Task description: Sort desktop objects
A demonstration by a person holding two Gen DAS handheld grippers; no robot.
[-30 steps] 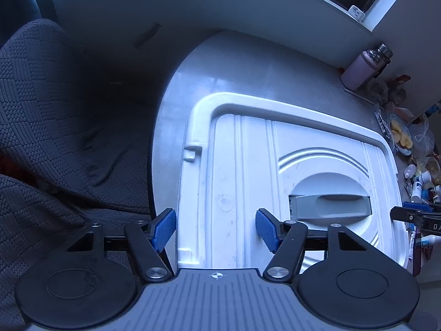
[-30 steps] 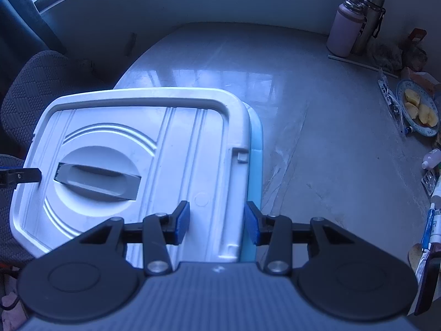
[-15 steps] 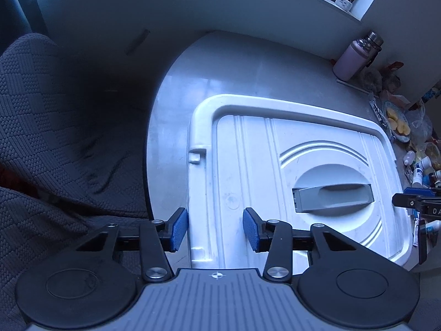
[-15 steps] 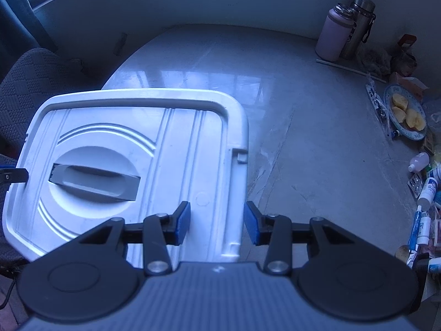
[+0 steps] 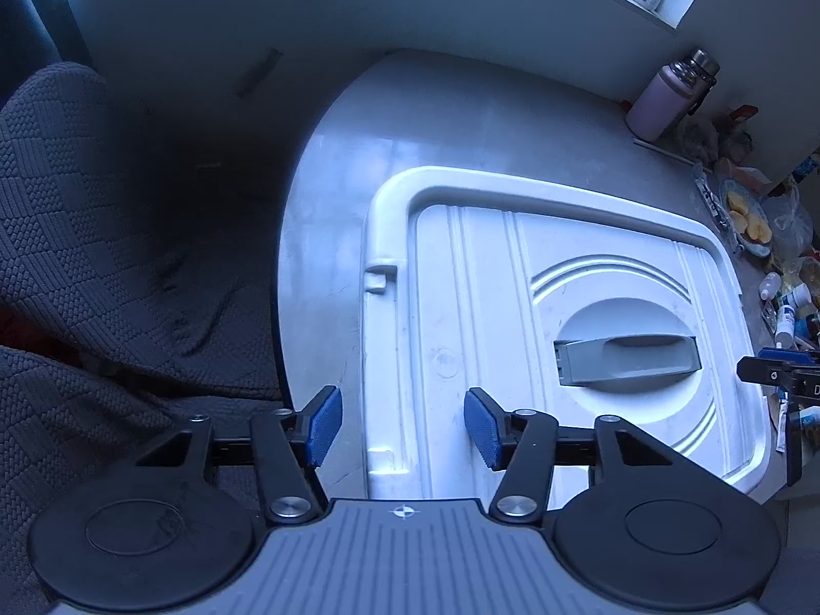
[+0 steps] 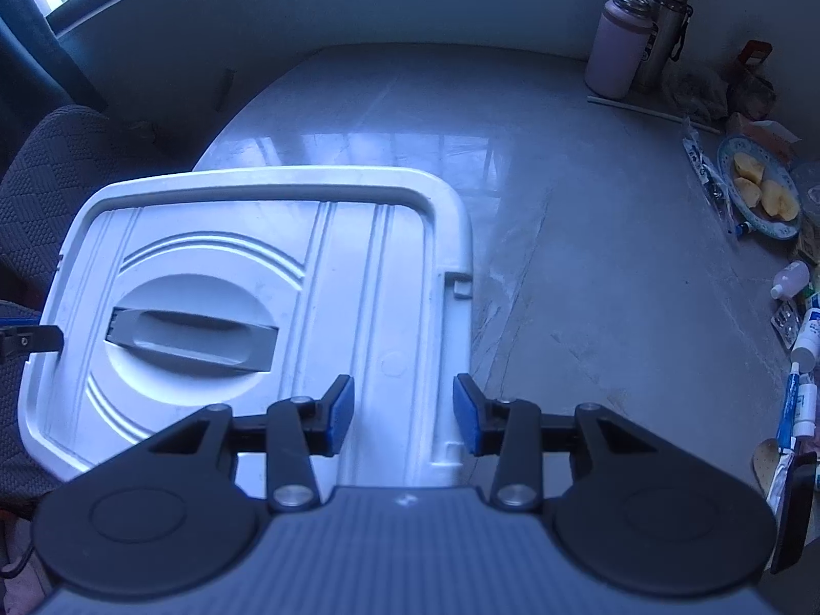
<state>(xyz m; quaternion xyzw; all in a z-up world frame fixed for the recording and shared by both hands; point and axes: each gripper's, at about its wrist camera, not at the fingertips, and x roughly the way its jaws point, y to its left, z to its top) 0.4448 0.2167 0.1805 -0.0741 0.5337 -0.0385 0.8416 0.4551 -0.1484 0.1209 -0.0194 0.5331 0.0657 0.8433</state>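
Note:
A white box lid (image 5: 512, 277) with a grey recessed handle (image 5: 625, 359) fills both views; it also shows in the right wrist view (image 6: 287, 277). My left gripper (image 5: 402, 433) straddles the lid's left rim, blue pads on either side of it. My right gripper (image 6: 402, 412) straddles the lid's right rim the same way. Each gripper's tip shows at the far edge of the other's view. I cannot tell if the pads press the rim.
The grey table (image 6: 564, 205) carries two flasks (image 6: 630, 46), a plate of fruit pieces (image 6: 758, 189), and small bottles and tubes (image 6: 799, 359) along the right. A dark woven chair (image 5: 102, 256) stands left of the table edge.
Both grippers and the lid have risen; the table looks farther off. The blue box edge under the lid is gone from the right view. The left jaws narrowed around the rim.

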